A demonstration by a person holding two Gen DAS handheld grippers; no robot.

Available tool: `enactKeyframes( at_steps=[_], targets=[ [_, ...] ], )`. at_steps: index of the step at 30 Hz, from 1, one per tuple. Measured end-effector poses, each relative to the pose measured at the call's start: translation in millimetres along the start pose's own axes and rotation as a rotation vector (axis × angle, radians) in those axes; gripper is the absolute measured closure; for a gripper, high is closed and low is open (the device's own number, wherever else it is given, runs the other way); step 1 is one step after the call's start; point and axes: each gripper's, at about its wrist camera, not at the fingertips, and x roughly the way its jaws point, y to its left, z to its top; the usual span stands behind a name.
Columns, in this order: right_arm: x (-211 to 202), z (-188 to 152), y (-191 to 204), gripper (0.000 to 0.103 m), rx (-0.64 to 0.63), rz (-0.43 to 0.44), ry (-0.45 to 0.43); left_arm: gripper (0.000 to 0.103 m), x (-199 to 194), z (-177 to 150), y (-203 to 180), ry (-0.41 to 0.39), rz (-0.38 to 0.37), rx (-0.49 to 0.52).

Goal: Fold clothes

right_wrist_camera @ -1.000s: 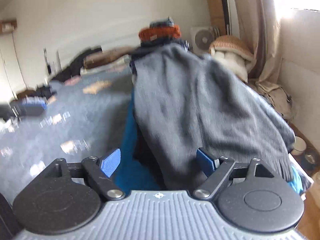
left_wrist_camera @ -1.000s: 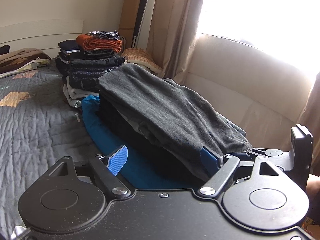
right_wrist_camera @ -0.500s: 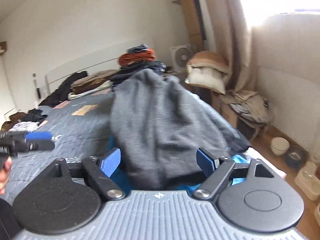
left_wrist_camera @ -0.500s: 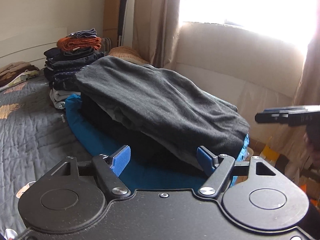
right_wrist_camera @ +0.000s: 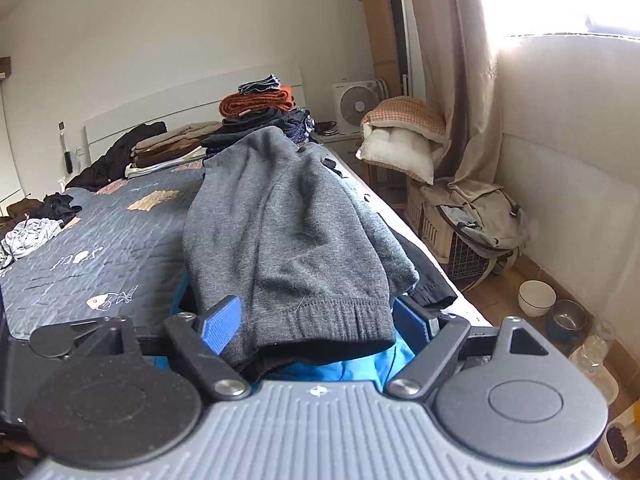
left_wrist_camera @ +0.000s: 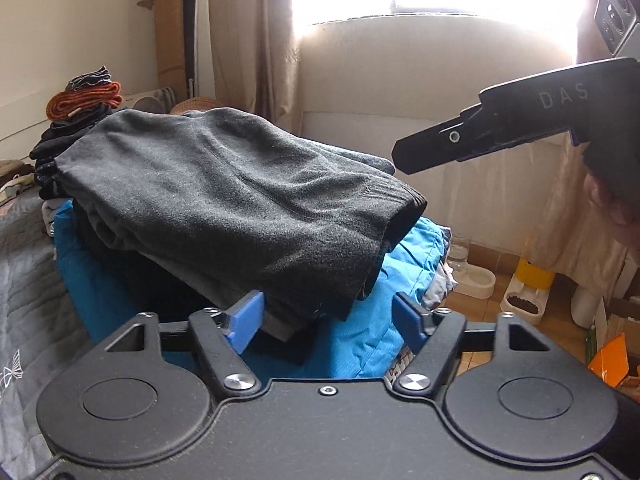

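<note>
A folded grey sweater (left_wrist_camera: 240,200) (right_wrist_camera: 288,232) lies on top of a pile of dark garments, over a blue garment (left_wrist_camera: 360,332) (right_wrist_camera: 360,366) at the bed's edge. My left gripper (left_wrist_camera: 328,316) is open just short of the pile, and its blue pads hold nothing. My right gripper (right_wrist_camera: 318,324) is open too; the sweater's ribbed hem lies between its fingers, unclamped. In the left wrist view the right gripper (left_wrist_camera: 472,140), held by a hand (left_wrist_camera: 616,208), hovers above the sweater's right end.
A tall stack of folded clothes topped by an orange item (right_wrist_camera: 256,100) (left_wrist_camera: 84,98) stands behind the pile. Loose clothes (right_wrist_camera: 28,236) lie on the quilted bed (right_wrist_camera: 100,248). Right of the bed, the floor holds a backpack (right_wrist_camera: 480,216), bowls (right_wrist_camera: 536,298) and a feeder (left_wrist_camera: 528,292).
Both grippers have drawn back toward the near end of the pile and swung toward the window. The right gripper now shows at the upper right of the left view. The sweater stays put.
</note>
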Motion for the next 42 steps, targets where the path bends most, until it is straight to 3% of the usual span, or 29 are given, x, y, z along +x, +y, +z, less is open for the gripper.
enactKeyframes(
  at_steps=[3, 8, 14, 18, 26, 31, 34, 38, 42],
  targets=[
    [5.2, -0.5, 0.0, 0.02, -0.003, 0.013, 0.011, 0.077, 7.3, 0.4, 2.2, 0.033, -0.005, -0.006],
    [13.7, 0.1, -0.3, 0.02, 0.009, 0.017, 0.032, 0.093, -4.1, 0.1, 5.2, 0.019, 0.004, -0.004],
    [21.1, -1.3, -3.9, 0.02, 0.022, -0.001, 0.054, 0.098, -27.8, 13.0, 7.7, -0.039, 0.076, 0.067],
    [26.9, -4.8, -8.9, 0.02, 0.049, -0.028, 0.078, 0.098, -31.7, 15.6, 3.3, 0.012, 0.04, 0.104],
    [33.0, -5.9, -25.7, 0.02, 0.11, -0.107, 0.099, 0.097, -35.1, 16.4, 14.6, 0.017, -0.007, 0.006],
    [18.8, 7.1, -14.3, 0.02, 0.1, -0.022, 0.005, 0.093, -37.5, 17.1, 22.4, 0.016, -0.034, -0.059],
    [18.9, 15.1, -2.1, 0.02, 0.075, 0.035, -0.034, 0.07, -38.9, 17.5, 27.1, 0.015, -0.05, -0.098],
    [39.0, 19.2, 15.8, 0.02, 0.019, 0.092, 0.011, 0.066, -42.5, 17.0, 35.7, 0.02, -0.031, -0.115],
    [62.2, 14.7, 16.2, 0.02, 0.048, 0.152, 0.093, 0.065, -47.1, 14.8, 45.2, 0.034, -0.012, -0.13]
  ],
)
